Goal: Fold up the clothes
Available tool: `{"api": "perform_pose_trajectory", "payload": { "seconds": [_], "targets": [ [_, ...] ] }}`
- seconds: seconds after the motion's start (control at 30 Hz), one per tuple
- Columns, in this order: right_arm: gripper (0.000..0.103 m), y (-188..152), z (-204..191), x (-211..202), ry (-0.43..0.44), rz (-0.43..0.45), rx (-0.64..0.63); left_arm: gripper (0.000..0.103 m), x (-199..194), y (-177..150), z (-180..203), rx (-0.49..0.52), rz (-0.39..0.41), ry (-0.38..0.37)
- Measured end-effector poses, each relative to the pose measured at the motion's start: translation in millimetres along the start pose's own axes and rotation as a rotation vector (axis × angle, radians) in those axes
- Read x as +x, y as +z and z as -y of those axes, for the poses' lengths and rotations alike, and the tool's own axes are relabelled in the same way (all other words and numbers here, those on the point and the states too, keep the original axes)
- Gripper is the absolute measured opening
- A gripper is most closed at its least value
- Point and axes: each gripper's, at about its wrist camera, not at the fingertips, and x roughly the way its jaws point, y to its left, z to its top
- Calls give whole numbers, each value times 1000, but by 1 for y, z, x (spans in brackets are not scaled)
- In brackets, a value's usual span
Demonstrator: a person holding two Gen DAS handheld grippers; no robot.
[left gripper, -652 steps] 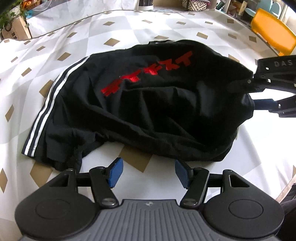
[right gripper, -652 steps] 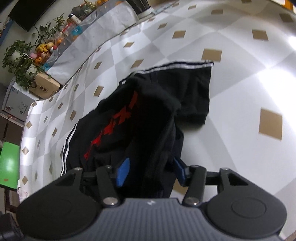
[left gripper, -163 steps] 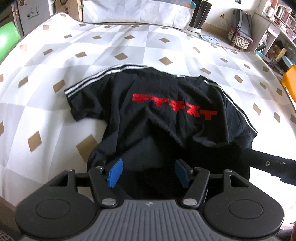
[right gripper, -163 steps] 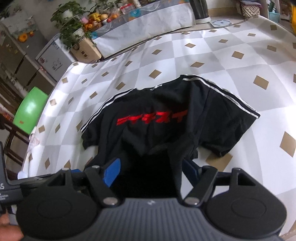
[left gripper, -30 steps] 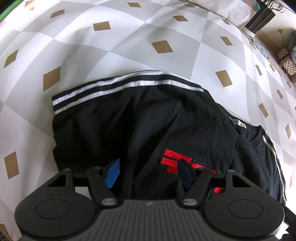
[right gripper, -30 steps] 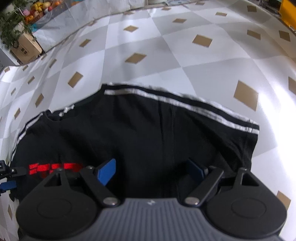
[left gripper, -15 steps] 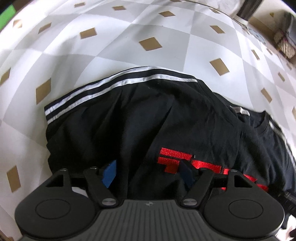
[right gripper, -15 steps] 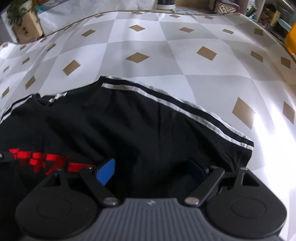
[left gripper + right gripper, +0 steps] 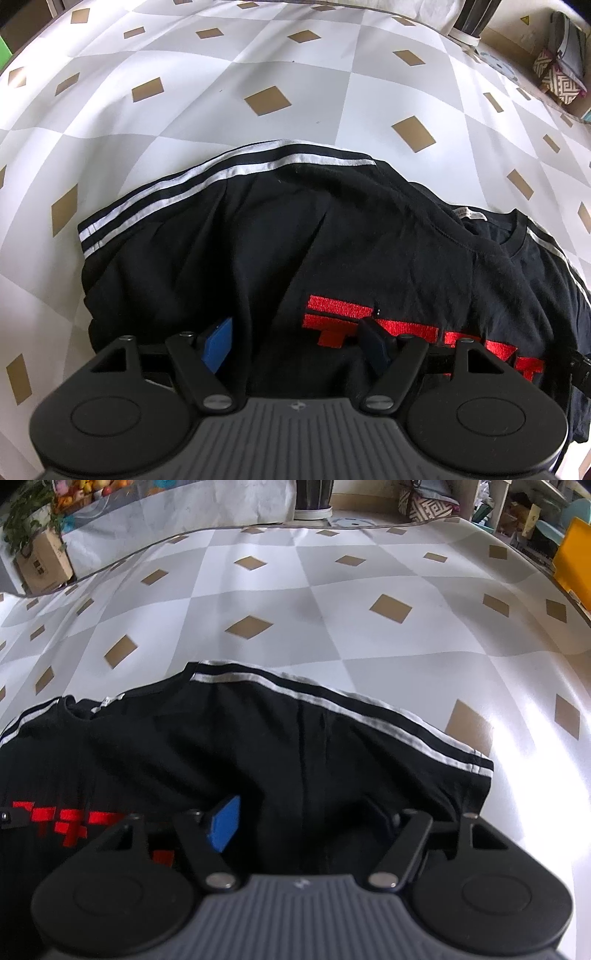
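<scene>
A black T-shirt [image 9: 332, 266] lies face up on a table covered in a grey-and-white checked cloth [image 9: 258, 55] with tan diamonds. Both views look steeply down onto it.

In the left wrist view, the shirt's left sleeve [image 9: 177, 229], edged with two white stripes, lies spread toward the far left. Red lettering [image 9: 369, 325] crosses the chest at centre and the neckline [image 9: 513, 236] sits to the right. The left gripper [image 9: 295, 341] hovers low over the chest, its blue pads apart with a raised ridge of black fabric between them; the pads do not visibly pinch it (fabric this dark hides fine contact).

In the right wrist view, the lettering [image 9: 70, 821] sits at the near left and the right sleeve [image 9: 388, 746] with its striped edge reaches toward the right. The right gripper [image 9: 306, 823] is low over the cloth near the sleeve seam. Its jaws have just been closing, with a fold of shirt between them, though a gap shows beside the left pad [image 9: 225, 823] and the right pad is lost in the dark fabric, so no grip is confirmed.

A second ago the right jaws stood wider and the left camera sat further left, showing less lettering. Five seconds ago both grippers were at the hem, the shirt spread flat. Judging by this, smoothing is done and the sleeve folds are about to begin.
</scene>
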Motion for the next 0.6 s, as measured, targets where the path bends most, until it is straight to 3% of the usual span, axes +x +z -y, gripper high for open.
{"api": "perform_pose_trajectory", "payload": {
  "seconds": [0.13,0.3,0.6],
  "targets": [
    [69,6,10,4,-7,19,21,71,2,3,6,-12,5,-8],
    [69,16,23,11,-35,48,60,78,5,7,16,-13,23,-19],
    [74,26,36,20,-77,86,118,85,10,8,36,47,78,-40]
  ]
}}
